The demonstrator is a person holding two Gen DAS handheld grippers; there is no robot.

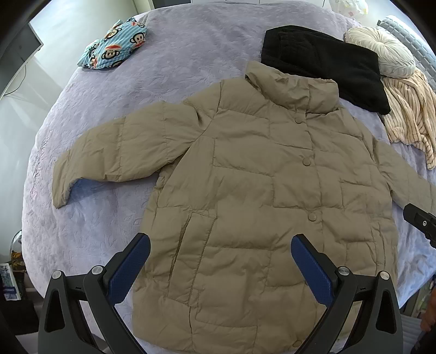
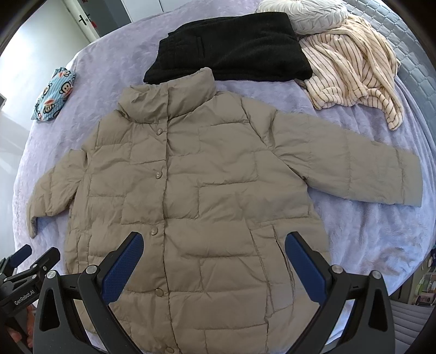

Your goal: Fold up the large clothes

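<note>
A tan quilted puffer jacket (image 1: 245,174) lies flat and face up on the lilac bed cover (image 1: 174,54), snaps closed, collar far, both sleeves spread out to the sides. It also shows in the right wrist view (image 2: 196,179). My left gripper (image 1: 220,245) is open and empty, hovering above the jacket's lower left part near its pocket. My right gripper (image 2: 214,245) is open and empty above the jacket's lower right part. The right gripper shows at the right edge of the left wrist view (image 1: 421,223); the left gripper shows at the bottom left of the right wrist view (image 2: 24,261).
A folded black garment (image 2: 231,46) lies just beyond the collar. A cream striped garment (image 2: 351,70) and a round pale cushion (image 2: 313,13) lie at the far right. A blue monkey-print cloth (image 1: 114,45) lies at the far left. The bed edge curves round the near side.
</note>
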